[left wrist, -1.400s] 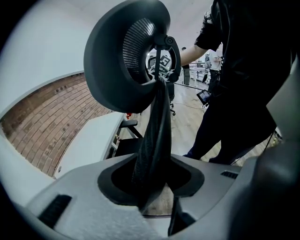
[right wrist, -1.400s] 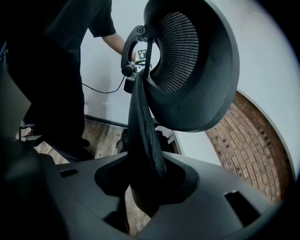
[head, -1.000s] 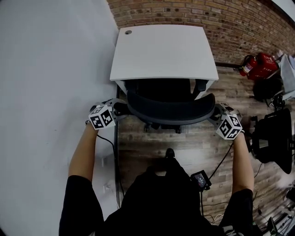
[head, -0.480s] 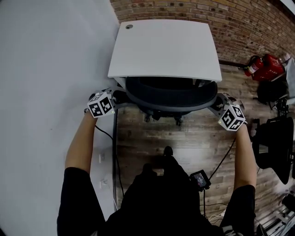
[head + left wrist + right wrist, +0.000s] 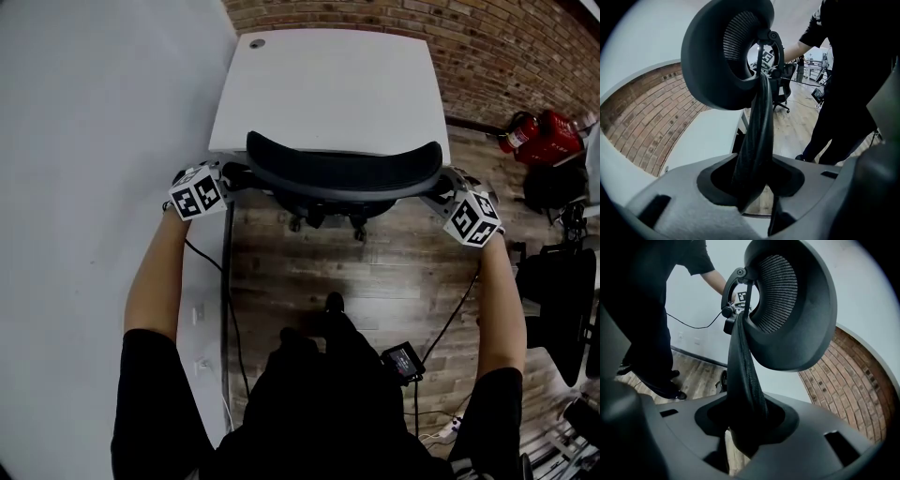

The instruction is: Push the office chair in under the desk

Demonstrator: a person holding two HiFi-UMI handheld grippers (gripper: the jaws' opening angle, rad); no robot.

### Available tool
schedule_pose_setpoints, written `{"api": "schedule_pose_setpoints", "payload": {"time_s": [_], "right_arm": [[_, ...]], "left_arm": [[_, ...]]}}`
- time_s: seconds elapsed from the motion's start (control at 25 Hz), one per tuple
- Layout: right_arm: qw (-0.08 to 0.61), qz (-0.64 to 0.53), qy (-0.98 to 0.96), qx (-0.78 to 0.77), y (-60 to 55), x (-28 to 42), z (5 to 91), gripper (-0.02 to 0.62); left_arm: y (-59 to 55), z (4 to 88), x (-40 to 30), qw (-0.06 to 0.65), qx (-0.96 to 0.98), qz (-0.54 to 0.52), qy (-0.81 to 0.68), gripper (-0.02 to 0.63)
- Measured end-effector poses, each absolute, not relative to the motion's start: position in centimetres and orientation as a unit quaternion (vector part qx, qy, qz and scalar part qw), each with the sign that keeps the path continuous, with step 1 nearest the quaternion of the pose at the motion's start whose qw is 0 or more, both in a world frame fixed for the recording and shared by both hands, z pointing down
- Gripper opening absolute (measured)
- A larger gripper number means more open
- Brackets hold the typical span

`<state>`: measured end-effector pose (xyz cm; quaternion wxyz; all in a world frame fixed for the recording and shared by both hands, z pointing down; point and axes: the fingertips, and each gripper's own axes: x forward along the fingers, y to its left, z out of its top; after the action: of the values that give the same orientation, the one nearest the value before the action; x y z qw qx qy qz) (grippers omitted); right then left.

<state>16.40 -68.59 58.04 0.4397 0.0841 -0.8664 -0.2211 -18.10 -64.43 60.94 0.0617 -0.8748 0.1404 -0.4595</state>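
Observation:
In the head view the black office chair's curved back (image 5: pixel 342 173) stands against the front edge of the white desk (image 5: pixel 328 89), and the seat is hidden beneath the desktop. My left gripper (image 5: pixel 230 178) is shut on the left end of the chair back, my right gripper (image 5: pixel 441 192) on its right end. The left gripper view shows the chair back's thin black rim (image 5: pixel 757 136) pinched in the left gripper (image 5: pixel 754 187), running up to the mesh back (image 5: pixel 717 51). In the right gripper view the rim (image 5: pixel 743 376) sits in the right gripper (image 5: pixel 745 427) the same way.
A white wall (image 5: pixel 94 141) runs close along the desk's left side and a brick wall (image 5: pixel 487 47) stands behind it. Red fire extinguishers (image 5: pixel 539 131) and another black chair (image 5: pixel 562 300) stand on the right. A cable (image 5: pixel 230 309) trails over the wooden floor.
The chair has rolled forward with both grippers on it. Its seat has gone beneath the desktop and its back now meets the desk's front edge.

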Motion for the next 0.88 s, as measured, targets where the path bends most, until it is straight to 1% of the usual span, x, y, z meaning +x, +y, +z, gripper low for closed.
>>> {"api": "schedule_pose_setpoints", "payload": {"time_s": [0.32,0.64,0.88], "right_arm": [[0.427,-0.216,-0.874,0.086,-72.2,16.4,58.3,0.135],[0.43,-0.214,-0.872,0.094,-76.3,16.4,58.6,0.13],[0.422,-0.214,-0.876,0.095,-76.4,15.6,58.7,0.124]], "left_arm": [[-68.1,60.9,-17.9,0.062,-0.87,-0.47,0.132,0.155],[-72.2,60.9,-17.7,0.063,-0.869,-0.471,0.14,0.156],[-73.7,61.5,-18.4,0.066,-0.86,-0.486,0.141,0.156]]}}
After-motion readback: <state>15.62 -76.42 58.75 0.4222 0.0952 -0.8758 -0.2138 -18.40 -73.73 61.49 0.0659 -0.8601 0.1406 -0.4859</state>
